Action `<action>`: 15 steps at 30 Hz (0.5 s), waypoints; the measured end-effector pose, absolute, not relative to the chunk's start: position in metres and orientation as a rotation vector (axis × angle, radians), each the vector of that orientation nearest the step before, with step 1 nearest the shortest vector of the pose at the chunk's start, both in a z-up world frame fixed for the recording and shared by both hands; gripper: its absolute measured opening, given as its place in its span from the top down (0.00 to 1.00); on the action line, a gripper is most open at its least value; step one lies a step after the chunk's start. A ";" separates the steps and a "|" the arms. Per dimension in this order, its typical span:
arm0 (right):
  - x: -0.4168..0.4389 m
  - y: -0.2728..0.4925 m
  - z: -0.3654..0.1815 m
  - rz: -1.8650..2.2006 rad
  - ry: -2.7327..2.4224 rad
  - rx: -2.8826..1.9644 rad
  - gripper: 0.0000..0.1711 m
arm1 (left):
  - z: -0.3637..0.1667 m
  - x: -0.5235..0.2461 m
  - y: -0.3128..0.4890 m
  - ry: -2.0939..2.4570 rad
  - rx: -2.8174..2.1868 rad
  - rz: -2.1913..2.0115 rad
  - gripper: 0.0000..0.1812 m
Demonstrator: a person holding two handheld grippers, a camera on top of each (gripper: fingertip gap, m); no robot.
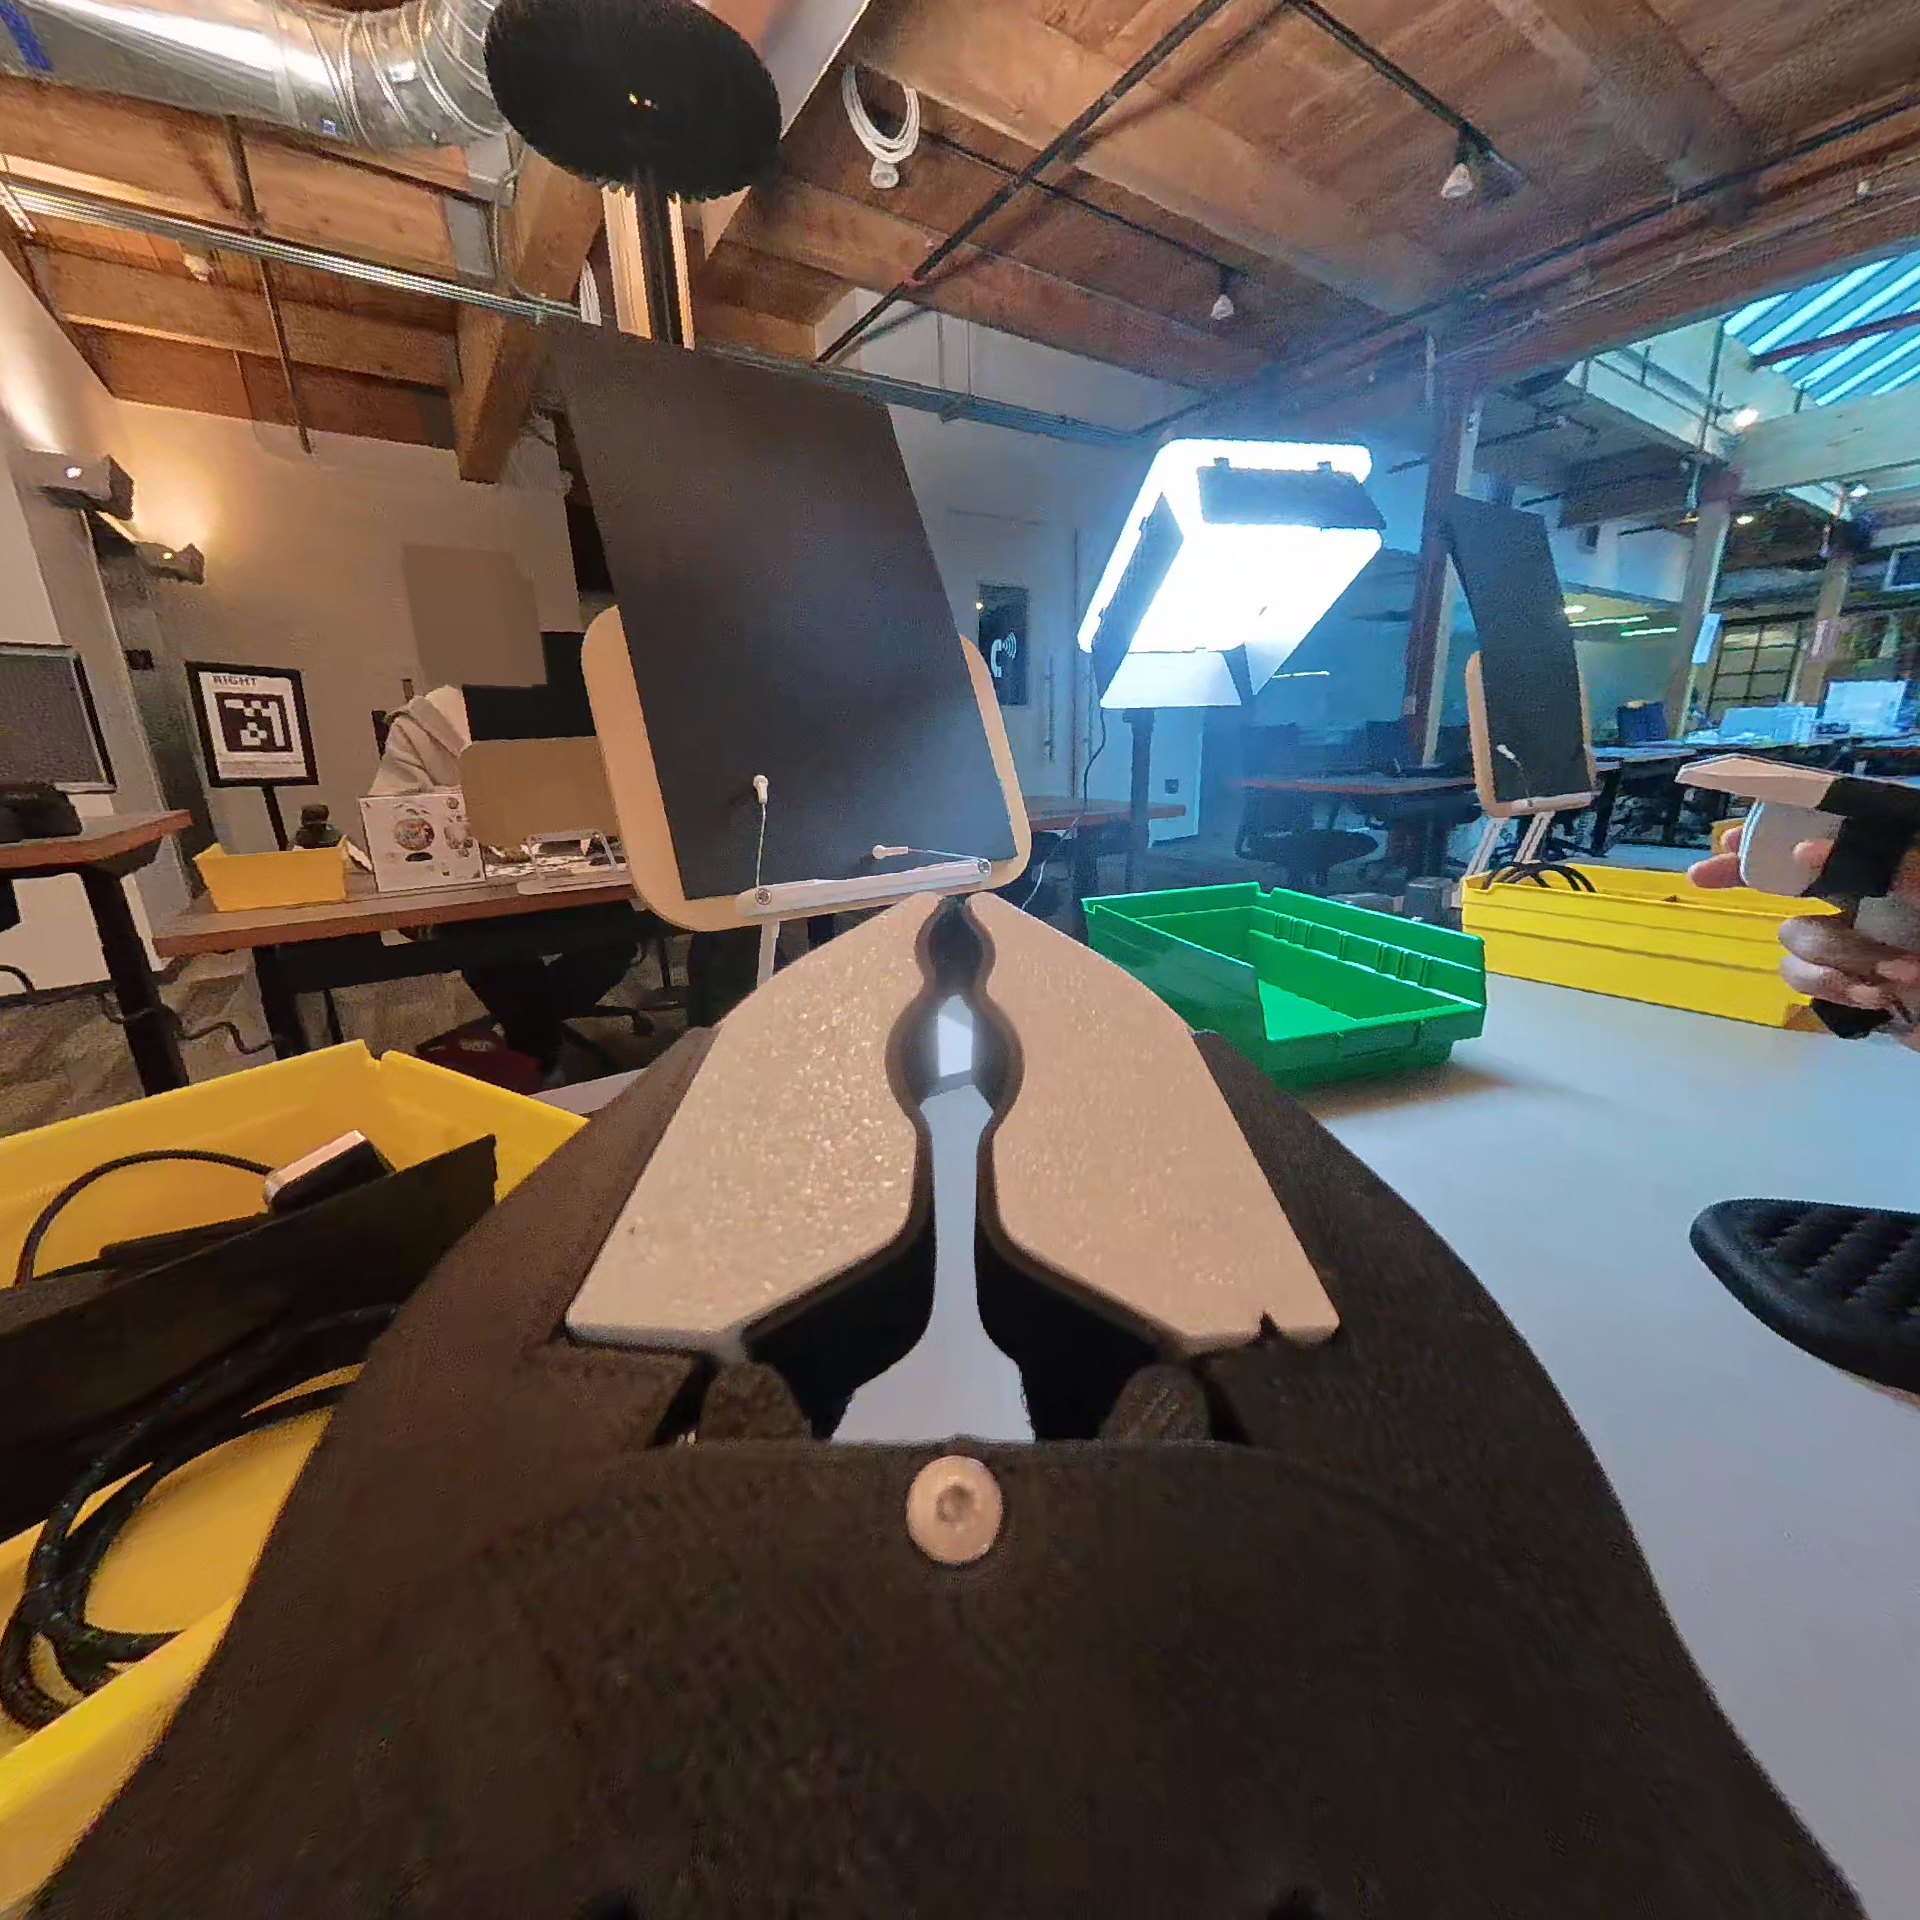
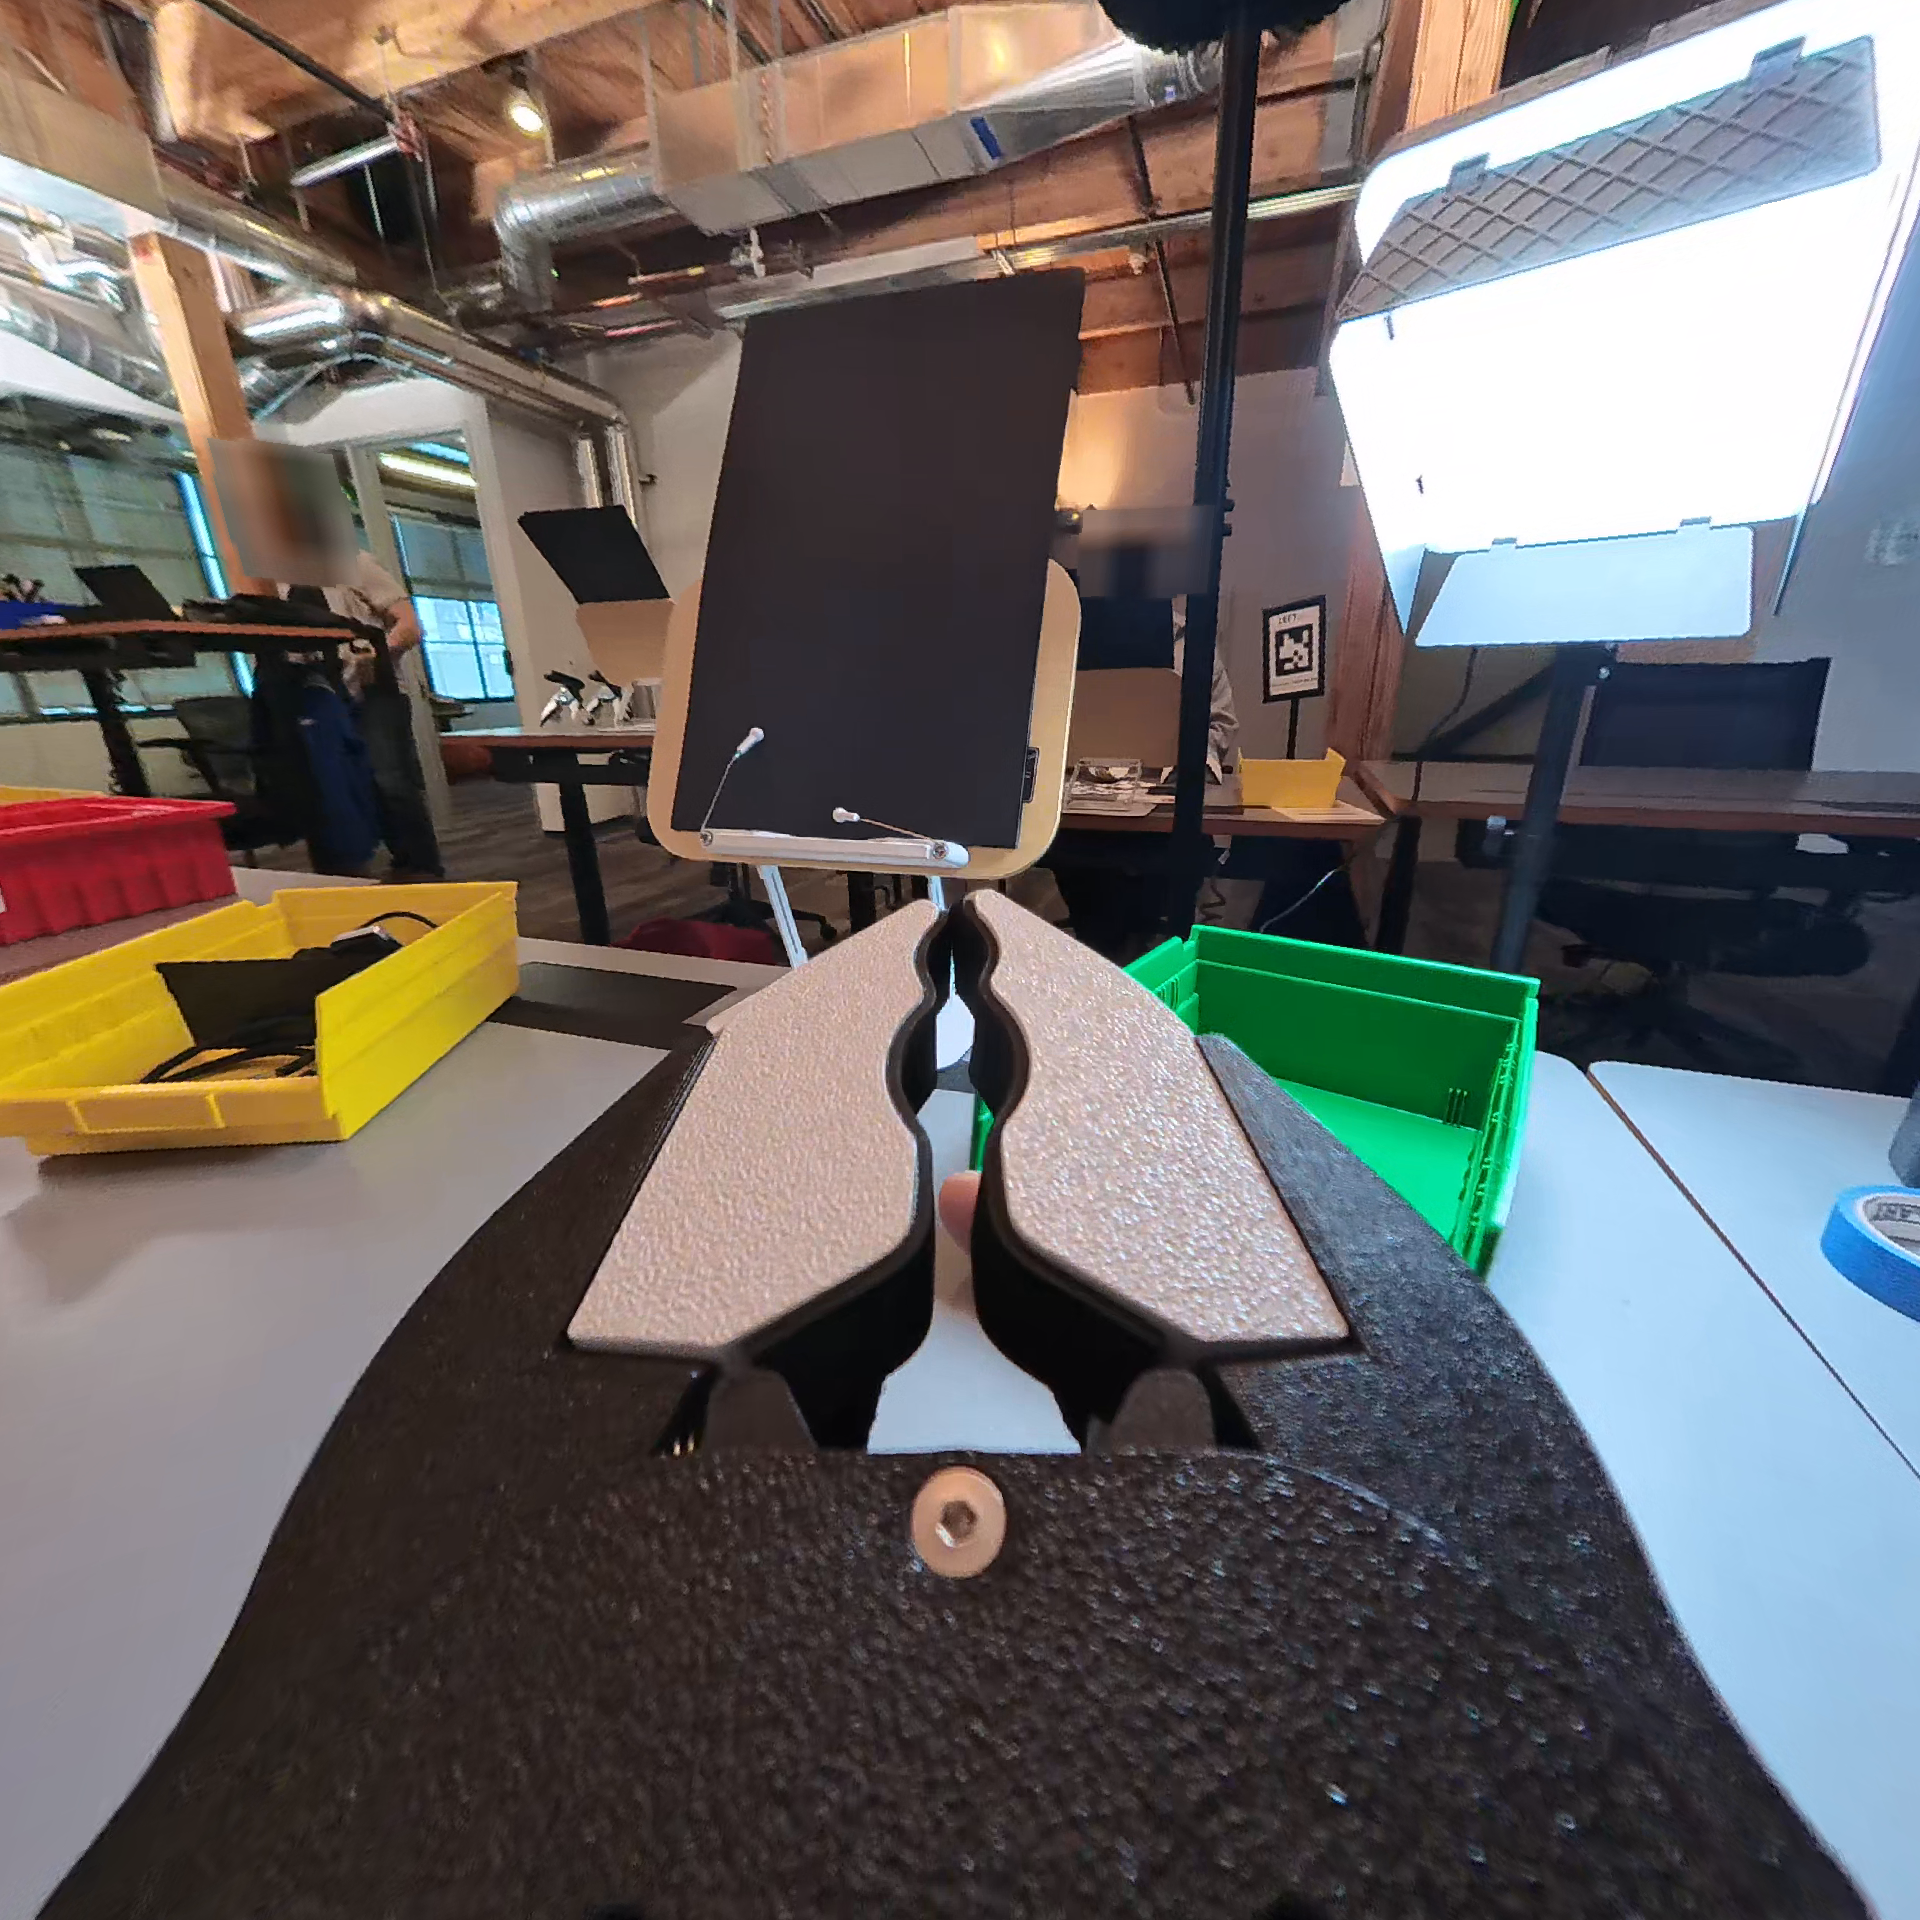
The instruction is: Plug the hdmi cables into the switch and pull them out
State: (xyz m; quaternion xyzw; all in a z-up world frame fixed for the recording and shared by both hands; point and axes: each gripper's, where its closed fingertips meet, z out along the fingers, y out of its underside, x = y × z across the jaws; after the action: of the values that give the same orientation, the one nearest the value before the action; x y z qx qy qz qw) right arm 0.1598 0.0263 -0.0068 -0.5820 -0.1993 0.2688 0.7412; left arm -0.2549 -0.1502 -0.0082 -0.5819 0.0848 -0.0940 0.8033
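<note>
**Fig.: Task start, nothing plugged yet**

Cables (image 2: 234, 1060) and switch (image 2: 255, 992): both lie in the yellow bin (image 2: 416, 997) near the desk's left edge, as the right wrist view shows. The switch is taken to be the flat black box; black cables coil in front of it. In the left wrist view the same bin sits just beside the gripper at lower left, w/ a braided cable (image 1: 62, 1558) looping over its floor and a silvery plug end (image 1: 317, 1169) resting on the box. No connector can be seen seated in a port; ports themselves too hidden to tell.

Left gripper (image 1: 951, 914): jaws together at the tips, nothing between them; held above the desk (image 1: 1558, 1195), beside the bin, aimed past it.

Right gripper (image 2: 951, 920): jaws likewise closed on nothing, tips touching; held over mid-desk, well apart from the yellow bin. It also shows at the right edge of the left wrist view, in a hand (image 1: 1849, 966).

Progress (judged): approx. zero. Switch and cables not yet lifted out; every plug-in and pull-out is left to do.

Surroundings: green bin (image 2: 1351, 1039), apparently w/o contents, toward the far edge; blue tape roll (image 2: 1875, 1242) at the right edge; red bin (image 2: 104, 862) beyond the yellow one; a dark panel on a stand (image 2: 883, 561) behind the far edge.
</note>
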 end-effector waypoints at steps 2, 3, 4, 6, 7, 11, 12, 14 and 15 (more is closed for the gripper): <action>0.162 0.027 -0.008 0.577 -0.433 -1.278 1.00 | -0.016 -0.255 -0.149 0.174 -1.257 -0.213 1.00; 0.162 0.026 -0.008 0.581 -0.431 -1.274 1.00 | -0.019 -0.255 -0.149 0.170 -1.260 -0.219 1.00; 0.163 0.025 -0.007 0.587 -0.432 -1.271 1.00 | -0.022 -0.255 -0.149 0.166 -1.262 -0.225 1.00; 0.163 0.025 -0.008 0.595 -0.438 -1.264 1.00 | -0.025 -0.256 -0.149 0.161 -1.266 -0.221 1.00; 0.162 0.024 -0.008 0.601 -0.443 -1.259 1.00 | -0.025 -0.257 -0.149 0.160 -1.267 -0.217 1.00; 0.160 0.019 -0.008 0.674 -0.461 -1.231 1.00 | -0.024 -0.256 -0.150 0.161 -1.260 -0.211 1.00; 0.160 0.017 -0.007 0.680 -0.468 -1.216 1.00 | -0.024 -0.255 -0.149 0.162 -1.262 -0.210 1.00; 0.160 0.014 -0.005 0.697 -0.471 -1.204 1.00 | -0.026 -0.255 -0.149 0.159 -1.263 -0.213 1.00; 0.159 0.014 -0.005 0.702 -0.473 -1.200 1.00 | -0.027 -0.254 -0.148 0.157 -1.265 -0.215 1.00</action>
State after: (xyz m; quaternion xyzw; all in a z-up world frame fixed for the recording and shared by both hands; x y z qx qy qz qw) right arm 0.1591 0.0136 -0.0050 -0.5477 -0.2158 0.3202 0.7423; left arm -0.2544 -0.1484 -0.0270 -0.5895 0.0732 -0.1001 0.7982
